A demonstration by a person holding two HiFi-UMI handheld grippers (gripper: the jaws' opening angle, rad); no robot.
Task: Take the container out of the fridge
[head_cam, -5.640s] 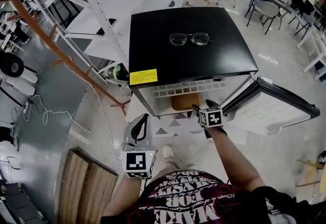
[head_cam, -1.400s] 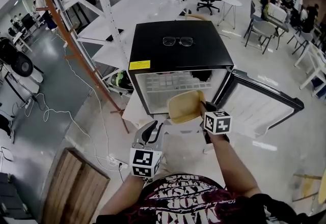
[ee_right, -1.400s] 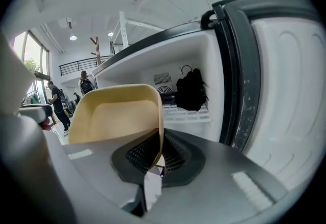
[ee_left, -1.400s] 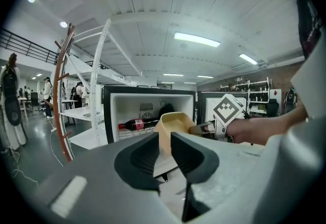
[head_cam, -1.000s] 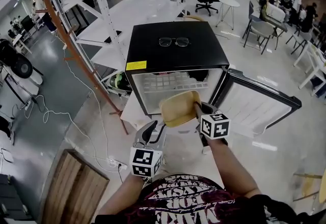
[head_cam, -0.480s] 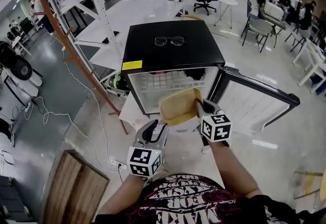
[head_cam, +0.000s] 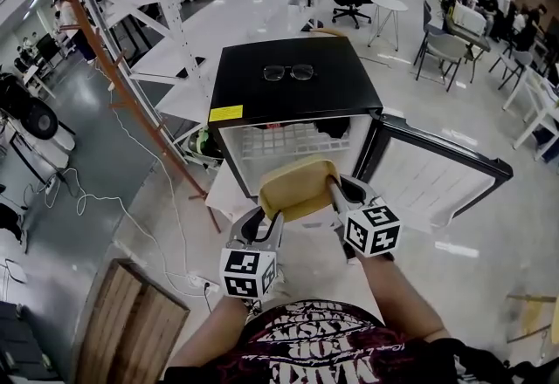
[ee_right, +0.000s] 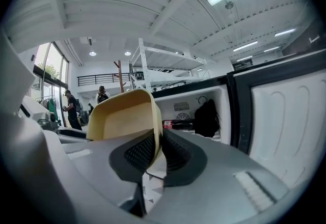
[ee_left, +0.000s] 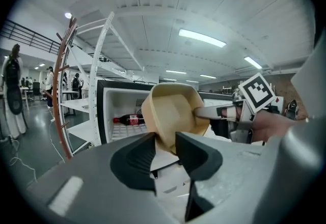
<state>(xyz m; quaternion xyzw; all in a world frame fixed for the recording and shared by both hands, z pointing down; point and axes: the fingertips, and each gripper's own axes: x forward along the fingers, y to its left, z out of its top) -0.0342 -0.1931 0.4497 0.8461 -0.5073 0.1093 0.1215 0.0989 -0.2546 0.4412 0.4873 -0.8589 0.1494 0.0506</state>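
Note:
A tan, shallow container [head_cam: 297, 188] hangs in the air in front of the open black fridge [head_cam: 297, 94], tilted on edge. My right gripper [head_cam: 339, 190] is shut on its right wall. In the right gripper view, that wall [ee_right: 122, 118] sits between the ribbed pads of the right gripper [ee_right: 158, 147], whose jaws have just been opening slightly. My left gripper [head_cam: 260, 221] is at the container's lower left corner. In the left gripper view, the container's [ee_left: 173, 116] edge dips into the gap of the left gripper [ee_left: 164, 142], which stands open and apart from it.
The fridge door [head_cam: 437, 177] stands open to the right. Glasses [head_cam: 288, 72] lie on the fridge top. Inside lie a cola bottle [ee_left: 127, 119] on the wire shelf and a dark bag [ee_right: 206, 116]. White shelving and a wooden rack stand to the left.
The container has come out of the fridge, risen and shifted left toward me in the right gripper. The left gripper has moved up to its lower corner.

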